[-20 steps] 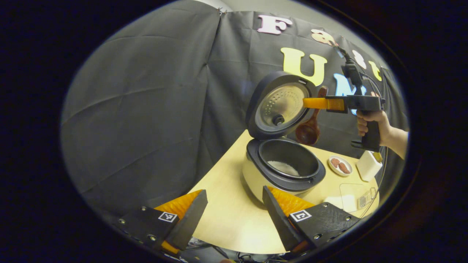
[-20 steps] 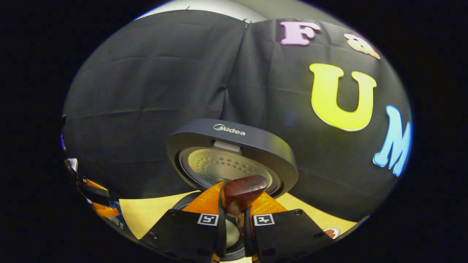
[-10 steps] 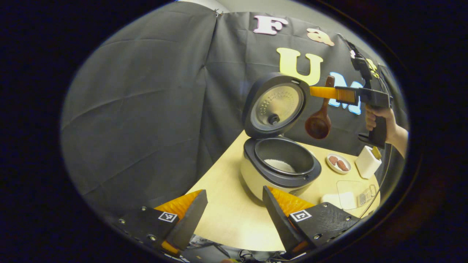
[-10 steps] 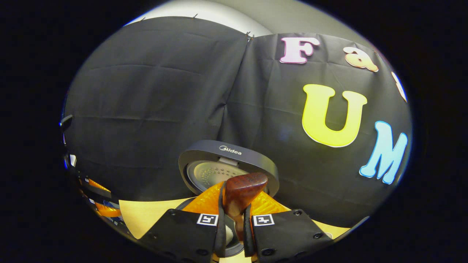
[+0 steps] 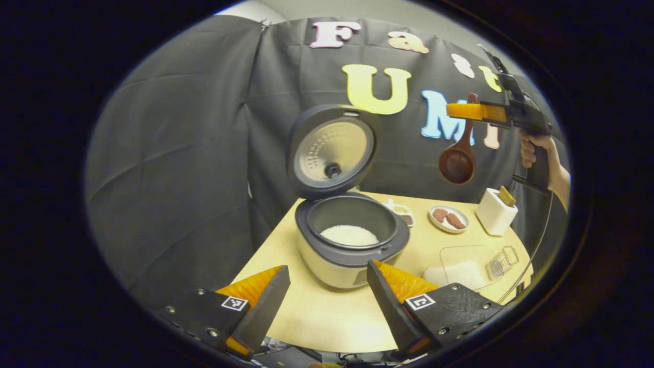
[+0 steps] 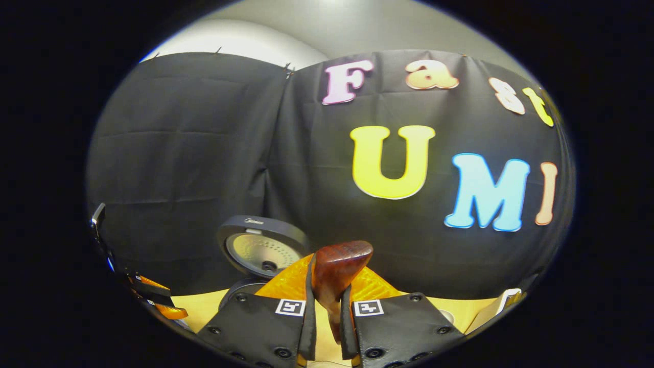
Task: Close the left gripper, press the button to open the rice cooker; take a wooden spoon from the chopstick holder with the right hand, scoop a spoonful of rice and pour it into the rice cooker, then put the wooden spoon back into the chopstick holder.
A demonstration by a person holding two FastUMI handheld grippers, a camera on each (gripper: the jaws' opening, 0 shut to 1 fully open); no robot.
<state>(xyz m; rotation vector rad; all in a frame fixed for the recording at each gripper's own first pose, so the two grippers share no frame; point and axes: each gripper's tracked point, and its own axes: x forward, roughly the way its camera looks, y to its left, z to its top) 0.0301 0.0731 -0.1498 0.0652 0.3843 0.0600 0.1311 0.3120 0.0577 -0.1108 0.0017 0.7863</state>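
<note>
pale wooden desk point(image 5: 327, 317): round-edged top carrying all the standing items, set against the black cloth wall.

cream rice cooker with dark grey rim point(image 5: 351, 240): stands near the desk's left edge, round dark lid point(image 5: 331, 149) swung fully upright behind it, steel inner plate facing forward; a low layer of white rice point(image 5: 349, 235) lies in the pot. in the right gripper view the lid point(image 6: 261, 246) appears low at left.

left gripper point(image 5: 327, 301): black body, orange-backed fingers, held low over the desk's near edge; jaws stand wide apart with nothing between them.

right gripper point(image 5: 462, 111): raised high above the desk's far right corner, held by a hand point(image 5: 534, 148); in the right gripper view both fingers point(image 6: 327, 306) press closed on the spoon's handle.

dark brown wooden spoon point(image 5: 458, 153): hangs bowl-down from the right gripper, in the air, well above the small dish and apart from the cooker; handle end point(image 6: 337, 266) sticks up between the fingers.

clear lidded box of white rice point(image 5: 462, 268): near the desk's right edge.

white square chopstick holder point(image 5: 494, 212): far right corner, something yellowish poking out of it.

small white dish with brown pieces point(image 5: 448, 219): between cooker and holder.
</note>
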